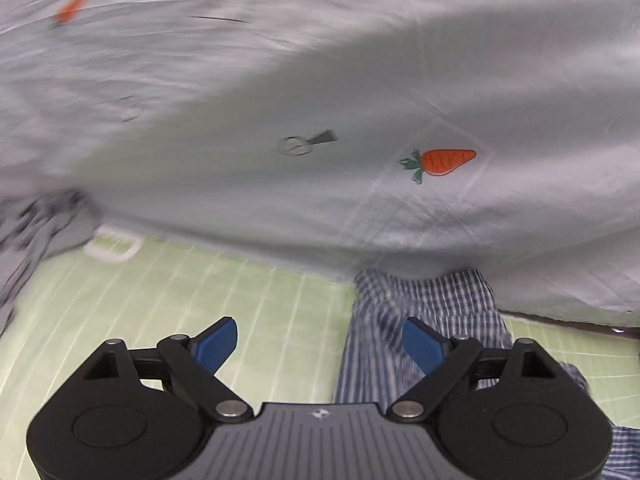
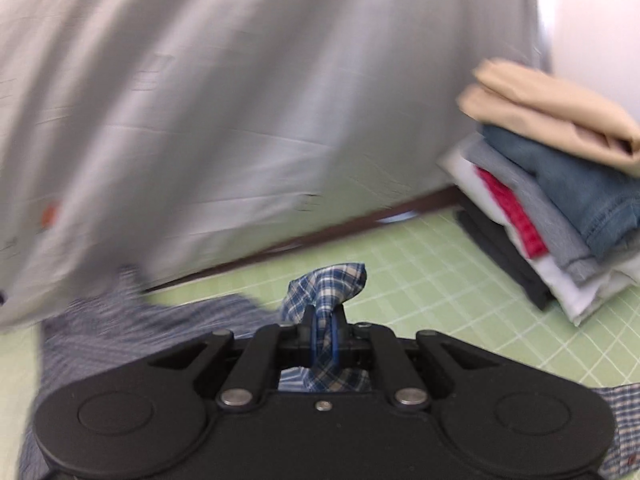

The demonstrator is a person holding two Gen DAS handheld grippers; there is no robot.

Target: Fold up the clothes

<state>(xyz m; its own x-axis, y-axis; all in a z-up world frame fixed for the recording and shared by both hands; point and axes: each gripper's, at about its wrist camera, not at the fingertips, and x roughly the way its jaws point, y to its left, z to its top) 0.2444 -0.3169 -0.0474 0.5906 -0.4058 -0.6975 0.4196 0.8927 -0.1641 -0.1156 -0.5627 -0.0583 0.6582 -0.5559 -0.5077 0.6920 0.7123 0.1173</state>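
A blue and white plaid shirt (image 1: 424,320) lies on the green grid mat (image 1: 200,292), reaching past the right finger of my left gripper (image 1: 320,340). That gripper is open, its blue pads wide apart with nothing between them. In the right wrist view my right gripper (image 2: 325,320) is shut on a bunched fold of the plaid shirt (image 2: 328,284), which pokes up above the fingertips. More of the shirt trails off blurred to the left over the mat (image 2: 440,280).
A pale sheet with carrot prints (image 1: 440,160) hangs behind the mat. A stack of folded clothes (image 2: 560,200), beige on top, then denim, grey, red, white and dark, stands at the right. A white handle (image 1: 114,246) and blurred grey cloth (image 1: 36,232) are at the left.
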